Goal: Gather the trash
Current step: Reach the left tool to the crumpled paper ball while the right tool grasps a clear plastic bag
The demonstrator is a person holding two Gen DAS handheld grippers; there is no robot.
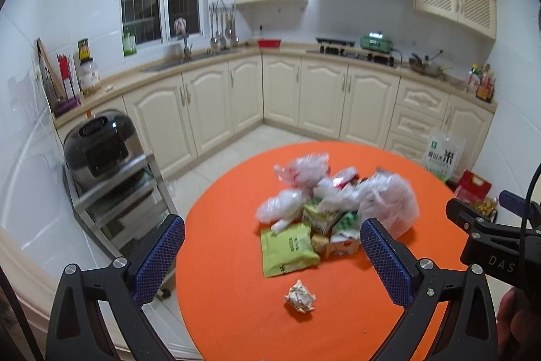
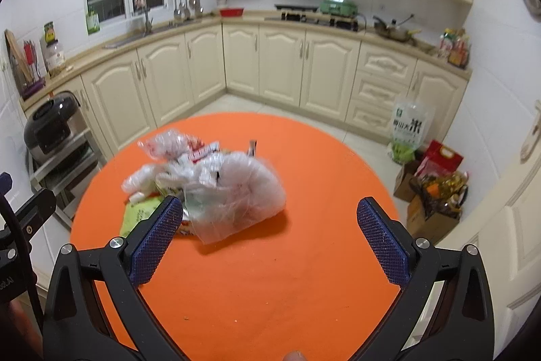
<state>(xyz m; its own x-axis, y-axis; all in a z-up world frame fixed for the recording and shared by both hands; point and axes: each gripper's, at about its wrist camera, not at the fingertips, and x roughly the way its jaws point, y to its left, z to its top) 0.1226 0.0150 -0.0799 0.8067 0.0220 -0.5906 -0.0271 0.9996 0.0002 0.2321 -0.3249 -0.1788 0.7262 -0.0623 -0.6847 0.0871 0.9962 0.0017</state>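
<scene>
On the round orange table [image 1: 230, 259], one trash pile [image 1: 331, 205] sits mid-table: one green packet [image 1: 287, 249] at its near left, one clear plastic bag [image 2: 236, 195] at right. One crumpled paper ball [image 1: 300, 296] lies apart, nearer. Left gripper [image 1: 270, 254] and right gripper [image 2: 267, 227] hover spread wide, empty; bare cloth rings the pile.

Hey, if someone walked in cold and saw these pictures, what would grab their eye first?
The bright orange round table fills the middle of the kitchen. On it sits a heap of trash: clear plastic bags, a green packet at the near edge, and a crumpled paper ball lying apart, nearer the camera. Both tongs, left and right, hang open above it.
</scene>
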